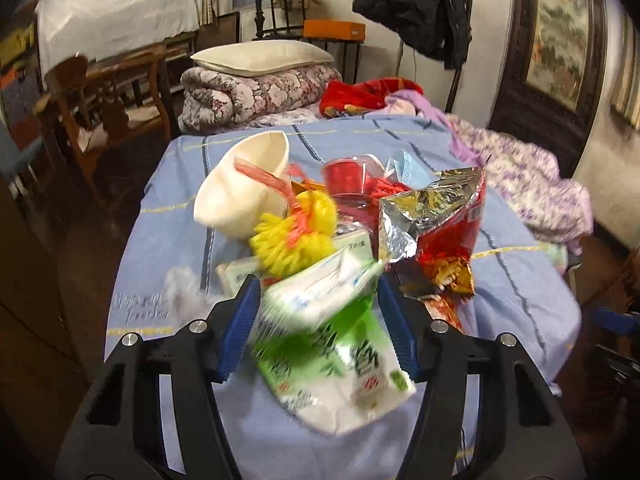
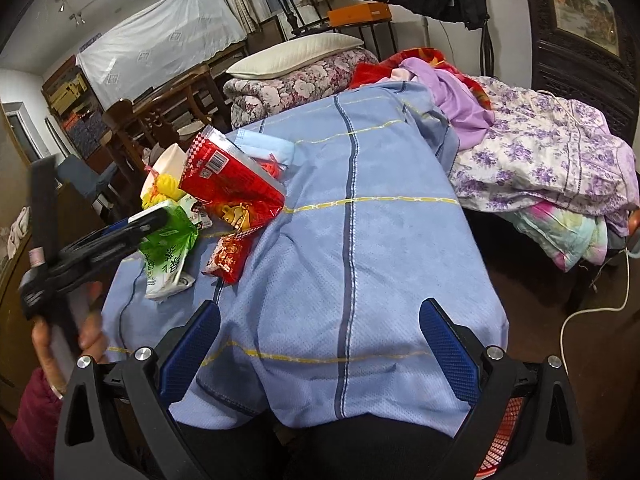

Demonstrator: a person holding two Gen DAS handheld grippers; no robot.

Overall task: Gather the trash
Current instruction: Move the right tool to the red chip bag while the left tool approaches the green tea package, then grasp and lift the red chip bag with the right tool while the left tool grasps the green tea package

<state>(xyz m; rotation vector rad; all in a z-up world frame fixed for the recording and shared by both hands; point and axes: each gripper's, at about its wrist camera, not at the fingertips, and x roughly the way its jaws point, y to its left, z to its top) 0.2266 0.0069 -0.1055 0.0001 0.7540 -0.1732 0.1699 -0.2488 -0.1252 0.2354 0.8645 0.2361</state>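
A pile of trash lies on the blue cloth [image 1: 168, 216]: a green and white tissue pack wrapper [image 1: 332, 352], a red and silver snack bag [image 1: 436, 232], a yellow pom-pom [image 1: 292, 236], a red plastic cup [image 1: 348, 180] and a white paper bowl [image 1: 244, 188]. My left gripper [image 1: 316, 304] is open, its blue pads either side of the wrapper, which looks blurred. In the right wrist view the left gripper [image 2: 132, 228] is at the green wrapper [image 2: 168, 256], beside the snack bag [image 2: 232, 184]. My right gripper [image 2: 320, 340] is open and empty over the cloth [image 2: 360, 240].
A folded floral quilt with a pillow [image 1: 260, 60] lies behind the pile. Purple floral bedding [image 2: 540, 160] is heaped at the right. A wooden chair [image 1: 100, 96] stands at the left. An orange-red mesh basket [image 2: 504, 432] shows by the right gripper's lower right.
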